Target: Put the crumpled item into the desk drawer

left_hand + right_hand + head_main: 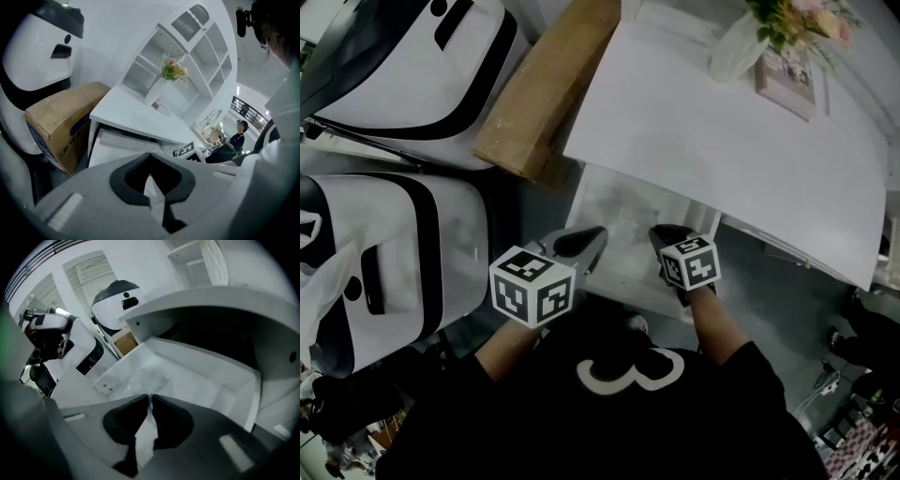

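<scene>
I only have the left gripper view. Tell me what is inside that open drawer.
Observer: The right gripper view looks straight into the drawer. A crumpled clear item lies on its floor.
Operator: Report the right gripper.
Observer: The right gripper points into the drawer with its jaws almost together. The item reaches up to its tips, and I cannot tell whether they pinch it.
Operator: Place my left gripper for me.
Observer: In the head view the left gripper is over the drawer's left side, and the right one is over its right side.
</scene>
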